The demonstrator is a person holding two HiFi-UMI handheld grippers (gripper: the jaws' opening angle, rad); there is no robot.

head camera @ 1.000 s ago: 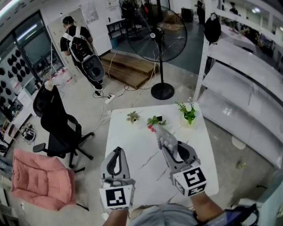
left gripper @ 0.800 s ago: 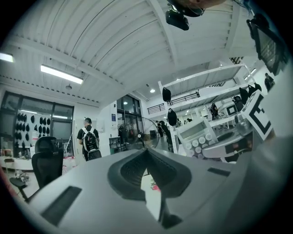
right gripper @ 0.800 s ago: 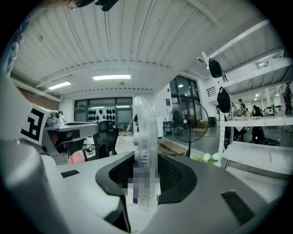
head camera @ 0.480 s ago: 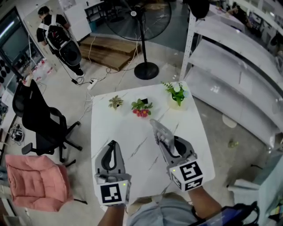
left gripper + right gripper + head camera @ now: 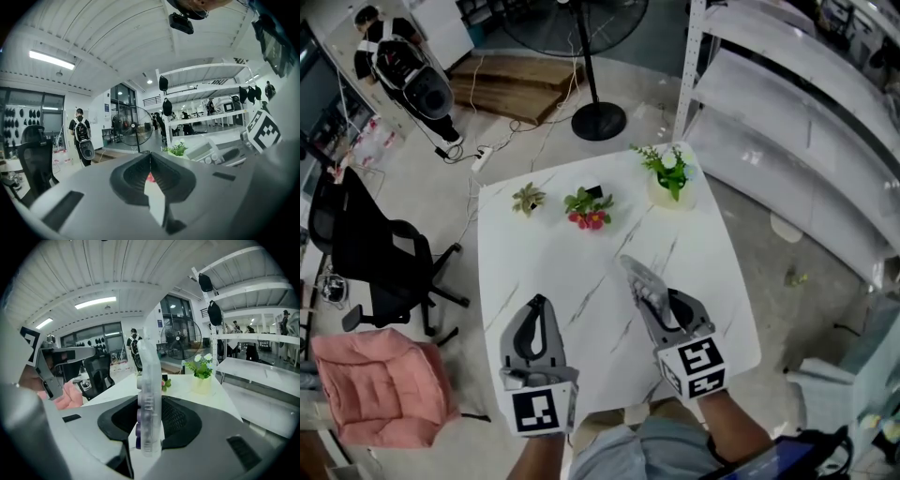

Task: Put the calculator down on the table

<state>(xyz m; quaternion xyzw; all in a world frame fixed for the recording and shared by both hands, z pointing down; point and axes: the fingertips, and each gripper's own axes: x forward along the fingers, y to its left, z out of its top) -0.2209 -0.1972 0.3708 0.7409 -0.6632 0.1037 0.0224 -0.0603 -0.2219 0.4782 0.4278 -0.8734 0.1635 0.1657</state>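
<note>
The table [image 5: 546, 281] lies bare on the near side; three small plants [image 5: 589, 208] line its far edge.

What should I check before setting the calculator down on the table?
1. Grip: ok. The right hand-held gripper is closed on the calculator, which stands on edge between its jaws.
2. Landing spot: ok. The table is bare in front of the calculator.
3. Plants: ok. They stand along the far edge, away from the landing spot.
4. Left hand-held gripper: ok. It is shut, empty and off to the side.
5. Gap between calculator and table: cannot tell from these views.
</note>
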